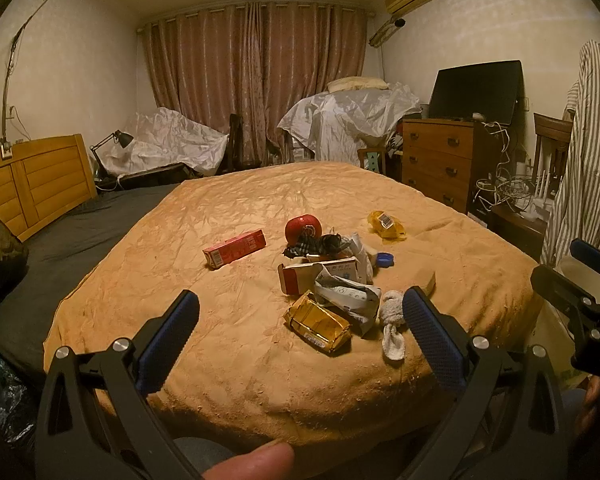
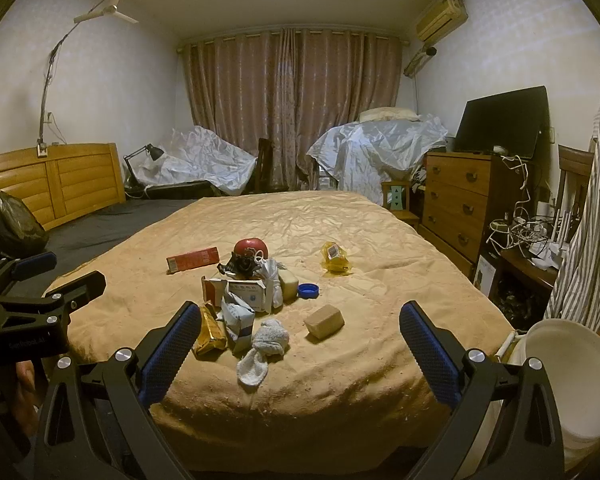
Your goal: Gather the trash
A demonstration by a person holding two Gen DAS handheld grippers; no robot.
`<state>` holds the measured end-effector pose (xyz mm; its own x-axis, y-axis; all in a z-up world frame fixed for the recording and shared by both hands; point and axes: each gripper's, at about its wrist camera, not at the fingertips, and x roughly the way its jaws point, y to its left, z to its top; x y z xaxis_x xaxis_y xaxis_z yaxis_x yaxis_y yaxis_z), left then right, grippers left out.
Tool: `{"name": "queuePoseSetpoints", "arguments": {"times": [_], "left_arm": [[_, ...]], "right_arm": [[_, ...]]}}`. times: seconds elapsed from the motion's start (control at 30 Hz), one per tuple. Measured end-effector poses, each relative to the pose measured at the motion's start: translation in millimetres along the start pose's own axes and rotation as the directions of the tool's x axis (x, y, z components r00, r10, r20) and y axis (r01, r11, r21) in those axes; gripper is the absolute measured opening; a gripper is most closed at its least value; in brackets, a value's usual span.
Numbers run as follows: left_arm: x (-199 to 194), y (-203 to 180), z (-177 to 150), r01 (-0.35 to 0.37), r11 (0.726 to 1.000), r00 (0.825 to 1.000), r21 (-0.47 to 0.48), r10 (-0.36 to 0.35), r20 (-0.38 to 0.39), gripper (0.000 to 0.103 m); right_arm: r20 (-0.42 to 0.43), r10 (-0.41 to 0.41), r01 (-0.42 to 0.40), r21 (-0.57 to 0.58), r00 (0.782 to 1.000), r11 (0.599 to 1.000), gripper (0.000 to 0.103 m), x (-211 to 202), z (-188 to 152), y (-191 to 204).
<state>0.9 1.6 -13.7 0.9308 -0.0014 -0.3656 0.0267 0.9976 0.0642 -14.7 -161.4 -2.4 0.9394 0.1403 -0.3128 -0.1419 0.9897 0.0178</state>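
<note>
Trash lies on a tan bedspread [image 1: 260,208]: a red carton [image 1: 234,249], a red apple [image 1: 303,227], a torn white-and-red box [image 1: 316,272], a crumpled paper pack [image 1: 350,298], a gold foil pack [image 1: 317,323], a white sock [image 1: 392,326], a blue cap [image 1: 385,259] and a yellow wrapper [image 1: 386,224]. My left gripper [image 1: 300,312] is open and empty, above the foil pack. My right gripper [image 2: 300,320] is open and empty, near the sock [image 2: 266,346] and a tan block [image 2: 324,321]. The pile [image 2: 240,292] lies just ahead.
A white bin [image 2: 568,376] stands at the bed's right front corner. A black bag [image 2: 8,220] sits at the left. A wooden dresser [image 2: 460,200] with a monitor and tangled cables stands at the right. The headboard [image 1: 32,184] is at the left.
</note>
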Motion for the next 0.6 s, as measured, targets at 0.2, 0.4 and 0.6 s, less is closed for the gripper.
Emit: {"name": "queuePoseSetpoints", "arguments": {"times": [0.2,0.4,0.6], "left_arm": [[1.4,1.0,-1.8,0.001,1.0,1.0,0.0,-0.001,-0.008,0.098],[2.5,1.6,-3.9,0.0,1.0,1.0,0.001,0.0,-0.012,0.098],[2.8,1.4,-3.0,0.0,1.0,1.0,0.001,0.0,-0.013,0.098]], "right_arm": [[-0.006,0.005,-0.005,-0.006,1.0,1.0,0.099,-0.6,-0.6,-0.9],[-0.005,0.002,-0.002,-0.005,1.0,1.0,0.099,0.9,-0.6,-0.4],[-0.006,0.003,-0.004,-0.006,1.0,1.0,0.099,1.1,-0.7,-0.2]]}}
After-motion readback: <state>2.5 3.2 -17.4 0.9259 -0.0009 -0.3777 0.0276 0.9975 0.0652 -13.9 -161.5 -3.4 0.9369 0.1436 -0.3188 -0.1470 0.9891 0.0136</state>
